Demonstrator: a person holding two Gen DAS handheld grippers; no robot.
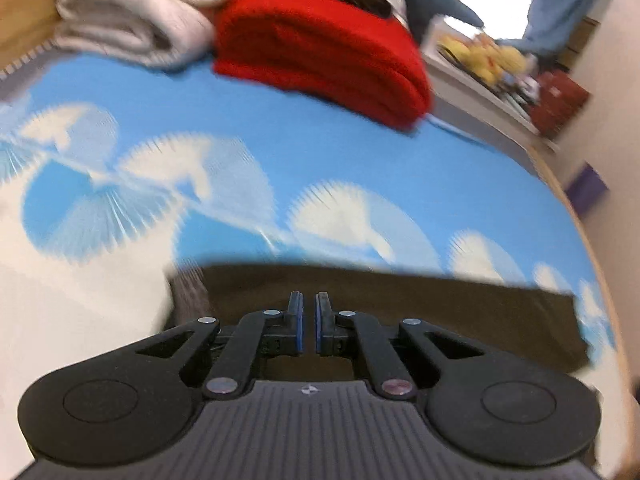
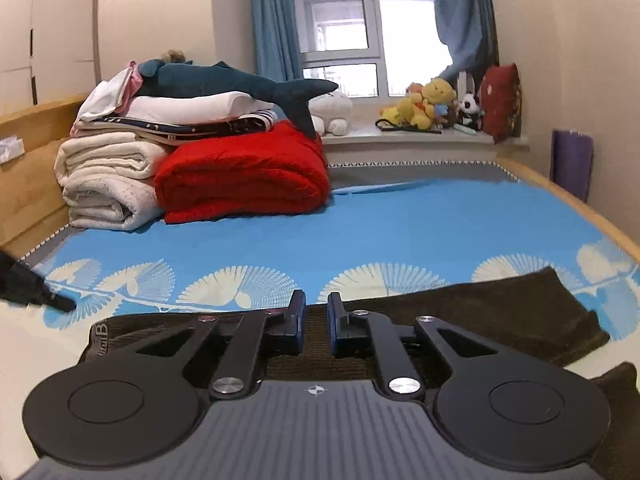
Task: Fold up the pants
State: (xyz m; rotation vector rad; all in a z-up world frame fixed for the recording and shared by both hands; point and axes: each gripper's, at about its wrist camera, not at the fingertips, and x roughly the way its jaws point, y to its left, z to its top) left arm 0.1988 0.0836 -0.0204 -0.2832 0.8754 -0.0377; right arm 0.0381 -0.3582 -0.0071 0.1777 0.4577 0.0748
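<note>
Nearest the lens, the left hand-held gripper (image 1: 308,322) has its jaws drawn almost together with nothing visible between them, poised over the dark brown pants (image 1: 400,300). These lie flat on the bed (image 1: 360,152), near its front edge, long axis running left to right, waistband to the left; probably spread for folding. On the right, the right hand-held gripper (image 2: 317,326) is narrowly parted above the cloth, apparently gripping nothing.

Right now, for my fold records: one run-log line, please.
stage: gripping | pants: flat on bed | left gripper: shut | right gripper: nearly closed, grip unclear
</note>
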